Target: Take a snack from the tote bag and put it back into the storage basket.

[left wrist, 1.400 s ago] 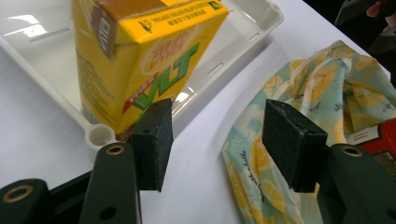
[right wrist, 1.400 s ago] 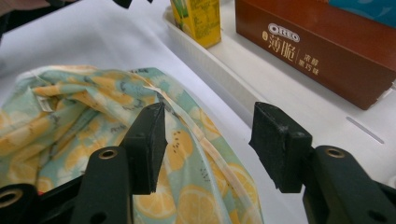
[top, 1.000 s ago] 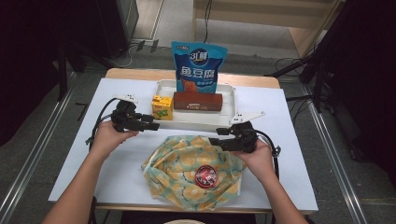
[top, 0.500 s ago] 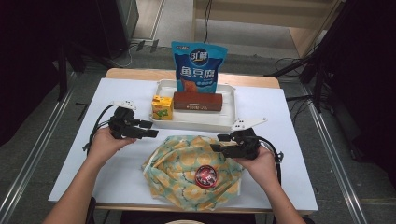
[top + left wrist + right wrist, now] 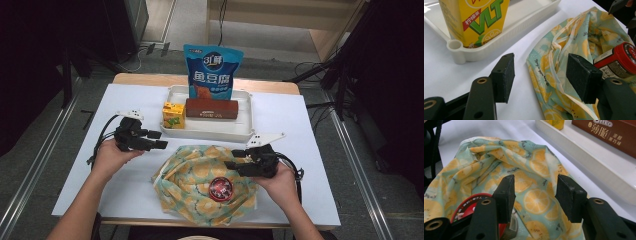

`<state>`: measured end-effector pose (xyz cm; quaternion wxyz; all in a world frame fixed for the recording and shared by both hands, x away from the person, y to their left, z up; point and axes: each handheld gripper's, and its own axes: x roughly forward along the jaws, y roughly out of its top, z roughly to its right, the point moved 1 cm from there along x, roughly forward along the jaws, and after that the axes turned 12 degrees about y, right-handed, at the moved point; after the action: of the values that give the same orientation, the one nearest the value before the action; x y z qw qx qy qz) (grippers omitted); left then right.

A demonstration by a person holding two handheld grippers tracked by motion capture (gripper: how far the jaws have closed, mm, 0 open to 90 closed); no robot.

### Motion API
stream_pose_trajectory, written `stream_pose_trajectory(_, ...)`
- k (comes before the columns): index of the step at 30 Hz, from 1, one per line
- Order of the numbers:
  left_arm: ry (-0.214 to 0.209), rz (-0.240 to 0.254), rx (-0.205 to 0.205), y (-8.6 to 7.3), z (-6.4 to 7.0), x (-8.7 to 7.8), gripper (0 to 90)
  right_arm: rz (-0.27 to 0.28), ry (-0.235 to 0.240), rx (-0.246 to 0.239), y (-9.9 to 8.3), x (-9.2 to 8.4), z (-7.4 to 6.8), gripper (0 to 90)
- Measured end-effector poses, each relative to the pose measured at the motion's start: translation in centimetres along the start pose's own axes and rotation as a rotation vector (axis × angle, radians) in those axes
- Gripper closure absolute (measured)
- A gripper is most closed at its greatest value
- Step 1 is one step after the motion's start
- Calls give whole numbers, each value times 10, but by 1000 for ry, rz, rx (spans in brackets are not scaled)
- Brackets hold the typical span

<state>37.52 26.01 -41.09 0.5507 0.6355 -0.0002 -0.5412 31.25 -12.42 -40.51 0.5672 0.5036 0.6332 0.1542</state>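
on the left of the worktop [image 5: 75,175], which wears a white cover, the left gripper [image 5: 156,140] sits in the person's left hand [image 5: 111,157], pointing right toward the near left corner of the tray. its fingers [image 5: 504,76] stand wide with nothing between them, hovering over bare white surface just left of the cloth bag. the lemon-print cloth bag [image 5: 200,180] lies crumpled at the near middle of the worktop, its pale drawstring [image 5: 554,72] running along the left edge. a red-lidded jar [image 5: 221,189] lies on the bag's near right part, seemingly in its mouth, though the folds make that hard to judge. beyond the bag, the white tray [image 5: 245,131] holds a yellow lemon tea carton [image 5: 173,115] at its left end, a brown oreo box [image 5: 212,108] lying flat in the middle, and a blue snack pouch [image 5: 212,72] standing upright at the far side. at the right, the right gripper [image 5: 237,159] is held in the right hand [image 5: 277,180], pointing left over the bag's right edge. its fingers [image 5: 505,195] are about half apart over the fabric, just beside the jar, gripping nothing.
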Motion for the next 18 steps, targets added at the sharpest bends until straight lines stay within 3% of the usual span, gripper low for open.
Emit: stream_pose_trajectory(18,9,2,-9,-7,-3,-4,400,-16,21,-37,-2,4,-20,488)
